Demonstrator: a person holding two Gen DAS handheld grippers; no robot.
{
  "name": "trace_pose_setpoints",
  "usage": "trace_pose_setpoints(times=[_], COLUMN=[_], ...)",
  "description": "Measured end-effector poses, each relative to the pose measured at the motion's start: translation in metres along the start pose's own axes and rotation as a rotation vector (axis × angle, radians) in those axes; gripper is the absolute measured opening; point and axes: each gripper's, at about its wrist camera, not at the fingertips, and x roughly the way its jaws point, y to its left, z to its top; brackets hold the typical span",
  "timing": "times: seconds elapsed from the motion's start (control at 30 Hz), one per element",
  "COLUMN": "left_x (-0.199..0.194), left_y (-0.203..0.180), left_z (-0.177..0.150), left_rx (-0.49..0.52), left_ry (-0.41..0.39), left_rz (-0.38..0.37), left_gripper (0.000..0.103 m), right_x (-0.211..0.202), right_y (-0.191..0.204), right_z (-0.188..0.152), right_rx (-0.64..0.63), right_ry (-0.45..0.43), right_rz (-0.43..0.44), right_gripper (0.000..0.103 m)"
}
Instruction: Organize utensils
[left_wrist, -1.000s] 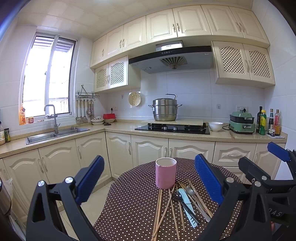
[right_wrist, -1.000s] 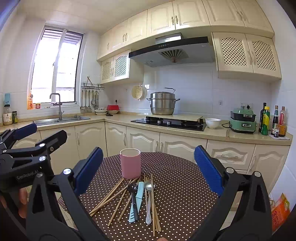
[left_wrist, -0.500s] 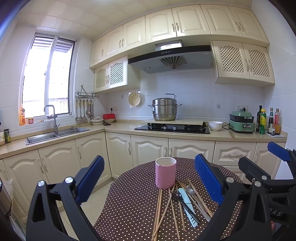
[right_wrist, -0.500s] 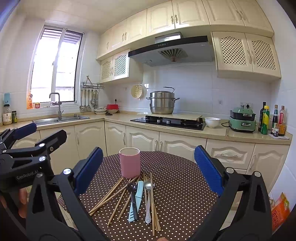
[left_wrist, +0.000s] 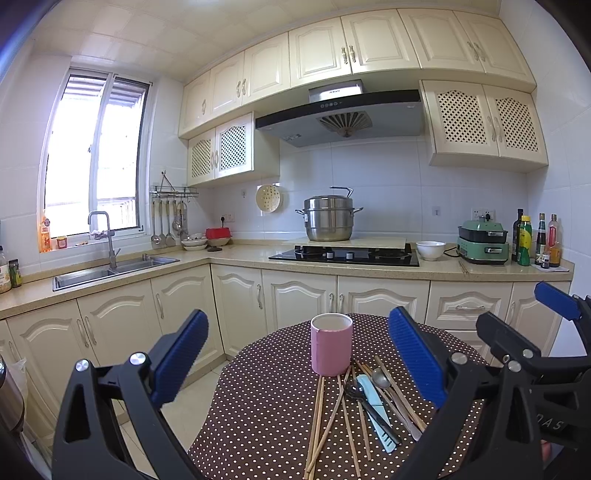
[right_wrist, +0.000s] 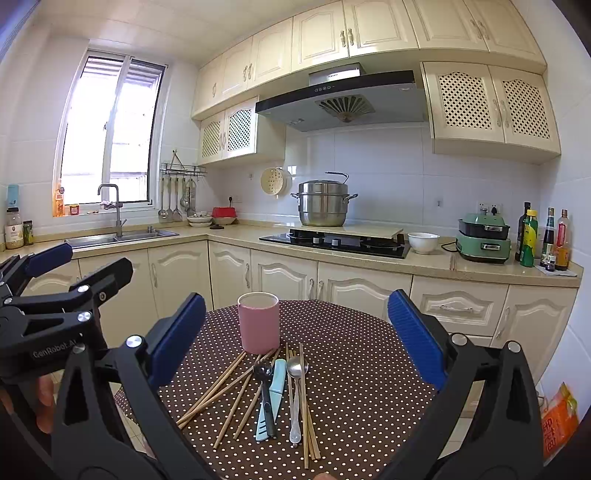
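Cup (right_wrist: 258, 322) sits toward the far side of the worktop (right_wrist: 362, 354), chopsticks (right_wrist: 225, 384), spoons (right_wrist: 295, 387) and a knife (right_wrist: 271, 398) all piled just in front of it.

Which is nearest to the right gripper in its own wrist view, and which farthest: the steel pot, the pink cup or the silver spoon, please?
1. Silver spoon, flat on the table, just ahead of the open right gripper.
2. Pink cup, upright behind the utensils, slightly left.
3. Steel pot, on the stove by the back wall.
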Motion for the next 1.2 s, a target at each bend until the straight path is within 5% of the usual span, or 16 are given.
trace_pose_setpoints(times=[0.83,1.2], left_x=[0.007,0.065], left_y=[-0.002,0.001], left_z=[-0.004,-0.019], left_rx=[0.007,-0.051], left_ry=[0.02,0.191], left_rz=[-0.001,-0.123], left_gripper=[0.096,0.096], right_x=[0.009,0.056], right_y=[-0.001,-0.024], right_z=[-0.006,-0.026], right_rx=[0.001,0.106], right_ry=[0.028,0.153], right_rz=[0.002,0.044], right_gripper=[0.097,0.097])
